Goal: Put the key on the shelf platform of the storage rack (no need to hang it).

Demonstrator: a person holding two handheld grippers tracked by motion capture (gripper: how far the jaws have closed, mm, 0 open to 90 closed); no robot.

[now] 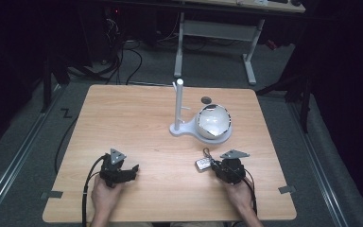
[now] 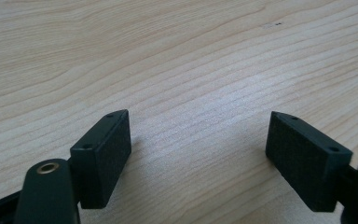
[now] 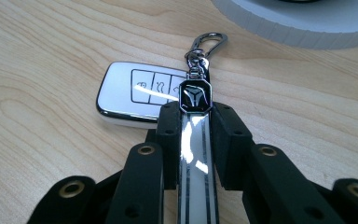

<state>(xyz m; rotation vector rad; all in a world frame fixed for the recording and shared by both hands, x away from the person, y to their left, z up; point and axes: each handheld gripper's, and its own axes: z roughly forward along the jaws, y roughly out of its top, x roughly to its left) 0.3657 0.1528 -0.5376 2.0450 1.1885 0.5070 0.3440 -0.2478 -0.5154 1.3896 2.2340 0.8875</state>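
Note:
A white car key fob [image 3: 130, 93] with button outlines lies flat on the wooden table [image 1: 137, 123]. Its keychain carries a glossy white strip with a black emblem [image 3: 195, 95] and a metal clip [image 3: 208, 41]. My right gripper [image 3: 195, 119] is shut on that strip, with the fob just beyond and left of the jaws. From above, the fob [image 1: 202, 163] sits at the tip of the right gripper [image 1: 216, 166]. My left gripper [image 2: 198, 140] is open over bare wood, and it rests at the front left [image 1: 131, 170].
A white stand with an upright pole [image 1: 179, 105] and a shiny sphere [image 1: 213, 120] on a round base [image 3: 303, 25] stands just beyond the fob. A small dark hole [image 1: 206, 100] marks the table farther back. A desk frame and cables lie on the floor behind.

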